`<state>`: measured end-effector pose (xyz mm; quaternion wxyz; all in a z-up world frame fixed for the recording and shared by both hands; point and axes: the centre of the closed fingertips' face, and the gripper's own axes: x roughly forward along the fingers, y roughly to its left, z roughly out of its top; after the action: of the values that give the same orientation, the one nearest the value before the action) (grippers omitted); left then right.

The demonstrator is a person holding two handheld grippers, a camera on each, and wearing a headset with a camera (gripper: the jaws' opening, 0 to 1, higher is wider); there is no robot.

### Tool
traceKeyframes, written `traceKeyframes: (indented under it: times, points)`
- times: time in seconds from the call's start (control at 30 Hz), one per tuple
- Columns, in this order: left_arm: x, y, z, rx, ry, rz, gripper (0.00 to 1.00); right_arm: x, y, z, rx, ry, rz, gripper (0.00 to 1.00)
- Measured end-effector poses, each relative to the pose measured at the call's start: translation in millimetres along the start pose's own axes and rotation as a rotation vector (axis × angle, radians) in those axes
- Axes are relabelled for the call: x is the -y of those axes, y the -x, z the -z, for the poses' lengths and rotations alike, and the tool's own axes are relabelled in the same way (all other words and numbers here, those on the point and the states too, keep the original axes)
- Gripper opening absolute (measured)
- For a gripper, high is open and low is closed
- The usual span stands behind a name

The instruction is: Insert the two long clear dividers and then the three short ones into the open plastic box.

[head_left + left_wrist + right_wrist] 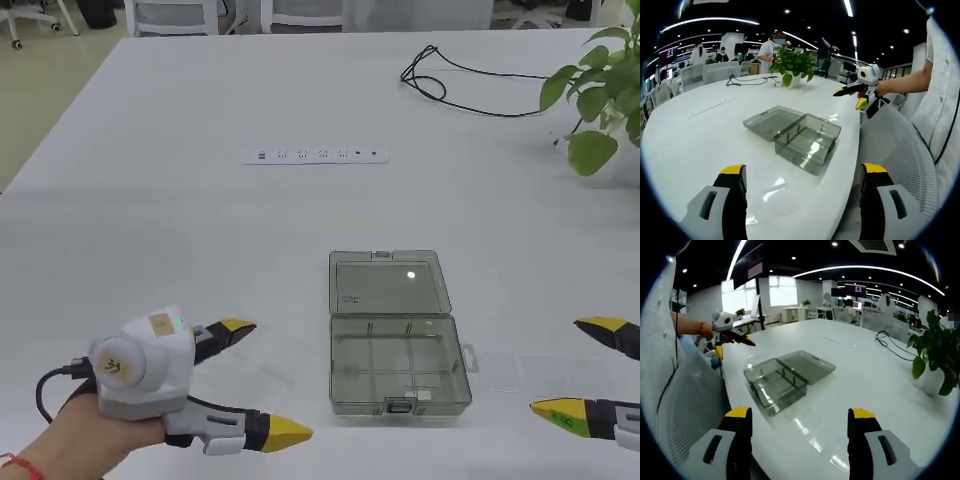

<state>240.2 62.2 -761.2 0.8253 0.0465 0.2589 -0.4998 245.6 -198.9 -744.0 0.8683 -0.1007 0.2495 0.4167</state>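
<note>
The smoky clear plastic box (399, 375) lies open in the middle of the white table, its lid (387, 284) folded flat on the far side. Thin lines cross its base in a grid. Clear divider pieces (520, 370) lie flat on the table just right of the box, also in the right gripper view (820, 437). Another clear piece (772, 192) lies ahead of my left gripper (803, 169). My left gripper (265, 378) stands open left of the box, holding nothing. My right gripper (578, 366) stands open to the right, beside the dividers, and is empty (799, 413).
A white power strip (315, 155) lies further back on the table. A black cable (450, 85) and a potted plant (600, 100) are at the far right. The table's near edge is close to both grippers. Chairs and people are beyond the table.
</note>
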Motion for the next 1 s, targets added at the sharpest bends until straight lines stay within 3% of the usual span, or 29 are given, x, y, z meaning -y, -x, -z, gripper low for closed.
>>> traceKeyframes:
  times: [0.37, 0.6, 1.0]
  points:
    - [-8.8, 3.2, 0.7, -0.007, 0.003, -0.025, 0.95, -0.5, -1.7, -1.7, 0.007, -0.001, -0.007, 0.78]
    - [-25.6, 10.1, 1.7, -0.009, 0.019, -0.068, 0.92, -0.3, -0.7, -1.8, 0.008, -0.002, -0.007, 0.78]
    - [-67.0, 24.6, 15.5, -0.085, 0.065, -0.193, 0.79, 0.5, -0.8, -3.5, 0.016, -0.01, -0.001, 0.77]
